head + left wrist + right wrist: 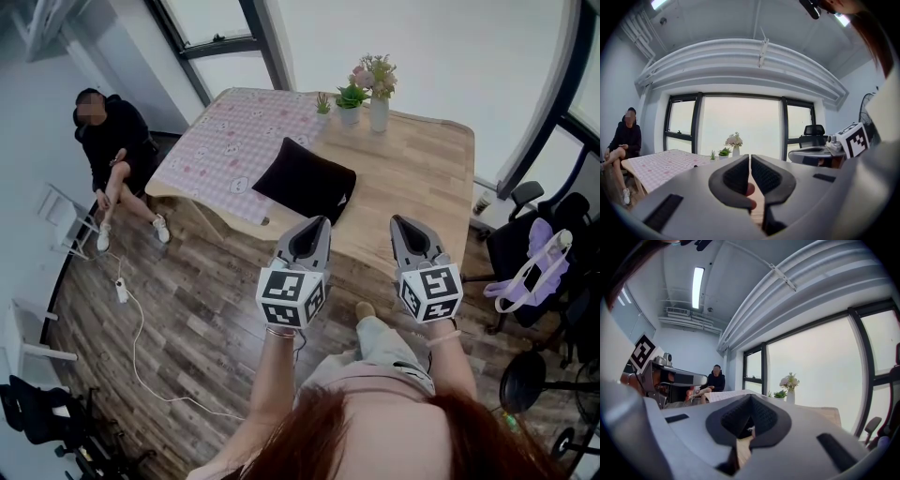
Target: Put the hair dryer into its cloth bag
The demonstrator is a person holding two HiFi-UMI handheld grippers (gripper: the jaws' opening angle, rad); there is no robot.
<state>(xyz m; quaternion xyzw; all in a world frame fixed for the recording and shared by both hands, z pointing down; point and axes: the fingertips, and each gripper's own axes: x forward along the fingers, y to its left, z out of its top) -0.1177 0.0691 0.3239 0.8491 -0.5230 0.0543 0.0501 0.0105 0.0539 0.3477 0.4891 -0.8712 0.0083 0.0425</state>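
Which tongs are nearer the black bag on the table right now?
Left. The left tongs point at the near edge of the black bag, just short of it; the right tongs are held off to its right, facing bare wooden table.

Free tabletop (417, 178) beside bag (305, 180) (vase (379, 114) beyond)

We hold the left tongs (318, 223) and the right tongs (398, 221) out ahead of us, side by side and roughly level, each with its jaws closed together, while our left forearm (274, 375) and right forearm (454, 361) reach forward, bare, behind them.
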